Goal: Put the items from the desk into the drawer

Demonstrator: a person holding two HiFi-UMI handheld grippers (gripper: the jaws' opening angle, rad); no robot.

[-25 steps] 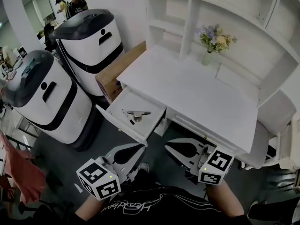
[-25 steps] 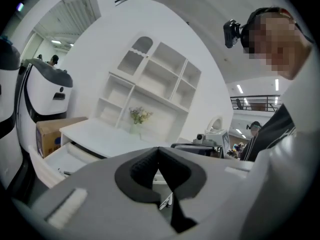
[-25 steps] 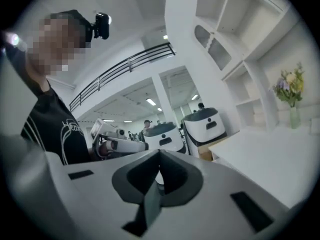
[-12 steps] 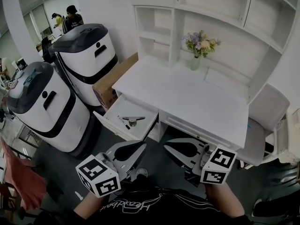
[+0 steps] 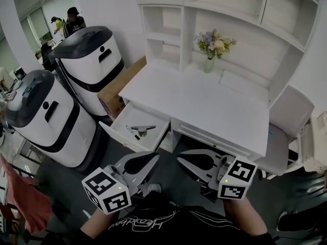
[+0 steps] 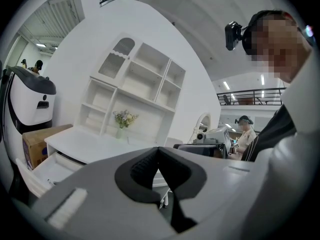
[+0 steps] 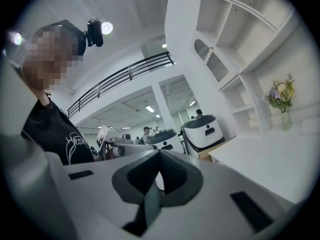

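The white desk (image 5: 204,103) carries only a vase of flowers (image 5: 209,47). Its left drawer (image 5: 118,137) stands pulled out; inside lie a metallic tool (image 5: 142,129) and a small dark item beside it. Both grippers hang low in front of the desk, close to my body, well short of the drawer. My left gripper (image 5: 152,158) is shut with nothing in it, and my right gripper (image 5: 181,160) is shut and empty too. In the left gripper view the shut jaws (image 6: 159,151) point toward the desk (image 6: 85,144) and the open drawer (image 6: 47,169). The right gripper (image 7: 160,156) shows the same shut state.
Two large white-and-black machines (image 5: 89,60) (image 5: 46,116) stand left of the desk, with a cardboard box (image 5: 120,83) wedged between them and it. A white chair (image 5: 286,137) sits at the desk's right end. Shelves rise behind the desk. People stand far back left (image 5: 74,17).
The view has drawn back from the desk, so desk and drawer look smaller and farther. Both grippers stay shut in the same place near my body.
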